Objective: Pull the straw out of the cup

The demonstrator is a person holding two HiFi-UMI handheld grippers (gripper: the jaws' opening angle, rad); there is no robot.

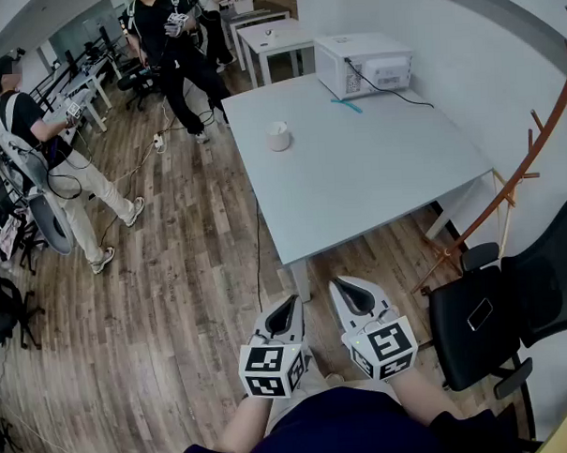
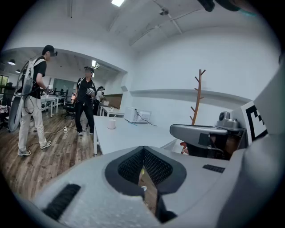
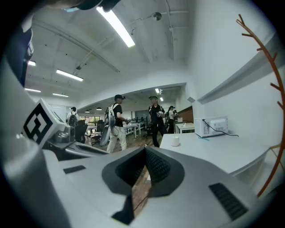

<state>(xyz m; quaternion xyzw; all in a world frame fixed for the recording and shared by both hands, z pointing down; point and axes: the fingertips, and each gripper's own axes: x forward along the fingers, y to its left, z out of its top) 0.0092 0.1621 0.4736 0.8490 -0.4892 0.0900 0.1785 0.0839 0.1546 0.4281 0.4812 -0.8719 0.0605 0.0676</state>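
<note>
Nearest, the left gripper point(image 1: 289, 307) and right gripper point(image 1: 343, 290) hang side by side above the wooden floor point(image 1: 173, 273), short of the table's near corner; both have their jaws pressed together with nothing between them; farther on, the white cup point(image 1: 278, 136) stands upright on the grey table point(image 1: 375, 170), well apart from both grippers; beyond it a teal straw point(image 1: 347, 105) lies flat beside the microwave point(image 1: 363, 63).

head view looks steeply down, off the table point(image 1: 356, 171). gripper views face it low, seemingly level; all share the cup point(image 1: 278, 136)
</note>
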